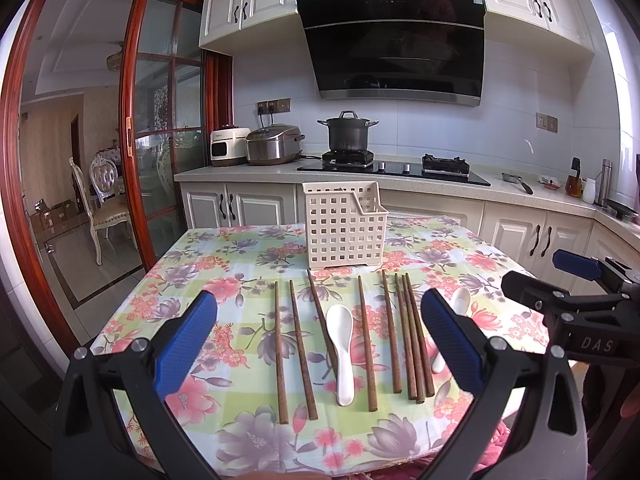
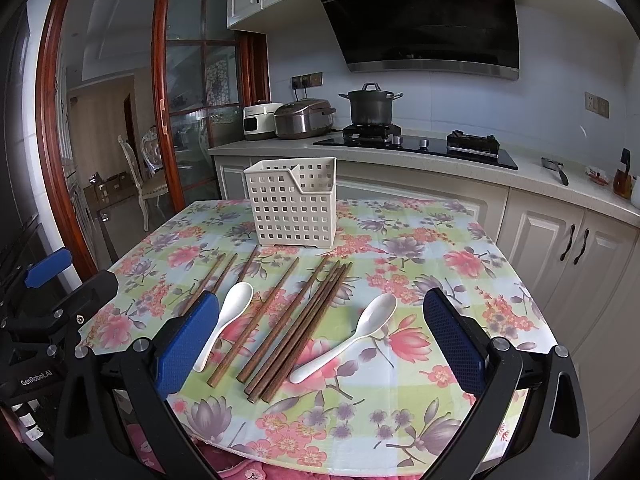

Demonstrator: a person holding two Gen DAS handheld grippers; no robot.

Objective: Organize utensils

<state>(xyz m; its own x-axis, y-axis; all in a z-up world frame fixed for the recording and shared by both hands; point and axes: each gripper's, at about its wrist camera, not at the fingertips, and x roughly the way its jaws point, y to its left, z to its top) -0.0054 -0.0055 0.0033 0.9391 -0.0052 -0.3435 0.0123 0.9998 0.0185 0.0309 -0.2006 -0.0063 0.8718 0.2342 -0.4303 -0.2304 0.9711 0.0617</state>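
Several brown wooden chopsticks (image 1: 367, 344) (image 2: 296, 324) lie in a row on the floral tablecloth (image 1: 240, 272) (image 2: 440, 248). Two white spoons lie among them: one in the middle (image 1: 342, 352) (image 2: 228, 320) and one on the right (image 1: 456, 308) (image 2: 352, 336), partly hidden by my left finger in the left wrist view. A cream lattice utensil holder (image 1: 345, 232) (image 2: 294, 206) stands upright behind them. My left gripper (image 1: 320, 344) is open above the near chopsticks and holds nothing. My right gripper (image 2: 320, 340) is open above the right chopsticks and spoon and holds nothing.
A kitchen counter (image 1: 400, 178) with a hob, a black pot (image 1: 347, 130), a rice cooker (image 1: 274, 144) and cabinets runs behind the table. A wood-framed glass sliding door (image 1: 136, 120) stands at the left. The table's near edge is just below the grippers.
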